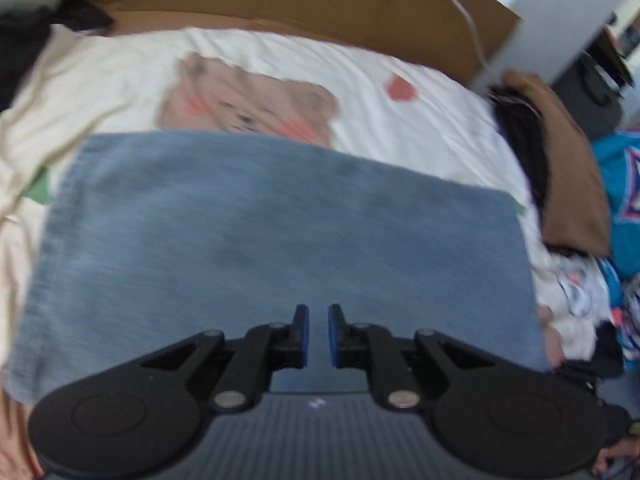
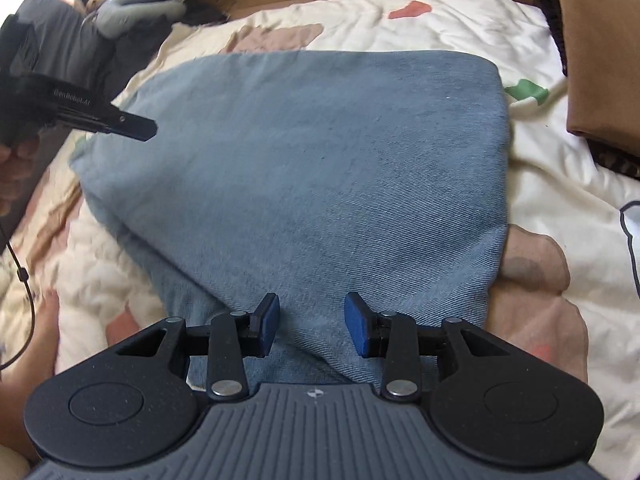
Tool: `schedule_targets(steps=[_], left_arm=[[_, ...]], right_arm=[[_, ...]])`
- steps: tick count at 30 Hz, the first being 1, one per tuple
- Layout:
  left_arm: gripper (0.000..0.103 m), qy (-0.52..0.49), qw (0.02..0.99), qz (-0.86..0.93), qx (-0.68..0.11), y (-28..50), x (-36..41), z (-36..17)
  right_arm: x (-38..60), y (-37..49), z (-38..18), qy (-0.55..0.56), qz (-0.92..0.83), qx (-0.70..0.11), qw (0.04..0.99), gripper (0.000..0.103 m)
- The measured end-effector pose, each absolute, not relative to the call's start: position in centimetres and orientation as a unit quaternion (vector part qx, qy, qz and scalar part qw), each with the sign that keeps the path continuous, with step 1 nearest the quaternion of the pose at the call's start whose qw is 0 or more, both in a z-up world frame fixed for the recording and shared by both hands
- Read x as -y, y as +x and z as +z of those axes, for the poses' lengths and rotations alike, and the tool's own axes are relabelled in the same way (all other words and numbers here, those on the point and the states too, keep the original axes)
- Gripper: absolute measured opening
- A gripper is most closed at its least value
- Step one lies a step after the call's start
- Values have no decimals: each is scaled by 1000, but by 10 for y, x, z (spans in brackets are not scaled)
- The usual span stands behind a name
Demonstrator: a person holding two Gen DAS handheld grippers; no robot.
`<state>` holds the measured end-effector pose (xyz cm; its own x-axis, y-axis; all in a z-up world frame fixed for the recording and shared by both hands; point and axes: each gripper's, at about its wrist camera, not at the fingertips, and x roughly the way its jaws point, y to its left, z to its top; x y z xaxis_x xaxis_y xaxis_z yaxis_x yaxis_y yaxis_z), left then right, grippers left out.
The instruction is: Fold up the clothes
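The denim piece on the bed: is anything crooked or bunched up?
Mostly flat and squared. The denim piece looks uneven only along its lower left edge in the right wrist view, where a ridge of layered fabric runs diagonally. No damage visible.

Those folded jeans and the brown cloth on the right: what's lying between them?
In the right wrist view, only the cream bedspread shows between the folded jeans and the brown cloth, with a green printed patch.

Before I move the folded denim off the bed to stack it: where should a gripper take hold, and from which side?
Judging by the right wrist view, grip the folded denim at its near edge, just ahead of the right gripper, coming in from the near side. The layers bunch into a raised ridge there, giving the open jaws something to close on, whereas the middle lies flat on the cream quilt.
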<state>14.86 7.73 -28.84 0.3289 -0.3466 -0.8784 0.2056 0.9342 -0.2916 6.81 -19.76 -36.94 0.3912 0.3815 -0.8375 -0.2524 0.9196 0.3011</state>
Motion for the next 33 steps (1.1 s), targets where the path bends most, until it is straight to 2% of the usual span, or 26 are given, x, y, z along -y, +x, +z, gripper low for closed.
schedule_targets(steps=[4, 10, 23, 25, 27, 29, 31, 33], left_arm=[[10, -51, 803, -200, -559, 137, -63, -292], [10, -52, 783, -228, -576, 121, -54, -303], [9, -41, 764, -246, -595, 107, -43, -318], [9, -37, 763, -249, -595, 107, -43, -319], [9, -35, 762, -252, -596, 106, -44, -320], [9, -38, 760, -252, -598, 106, -47, -323], [9, -42, 758, -250, -601, 107, -49, -327], [9, -37, 757, -252, -601, 107, -47, -329]], right_arm=[[197, 69, -366, 56, 194, -521, 830, 48], [241, 73, -347, 114, 147, -490, 851, 48], [277, 68, -376, 139, 109, -527, 831, 46], [281, 62, -378, 157, 119, -532, 824, 43], [288, 59, -380, 184, 125, -535, 815, 32], [296, 56, -382, 220, 127, -539, 803, 26], [305, 54, -381, 262, 129, -535, 793, 23], [314, 52, -380, 312, 125, -524, 783, 24]])
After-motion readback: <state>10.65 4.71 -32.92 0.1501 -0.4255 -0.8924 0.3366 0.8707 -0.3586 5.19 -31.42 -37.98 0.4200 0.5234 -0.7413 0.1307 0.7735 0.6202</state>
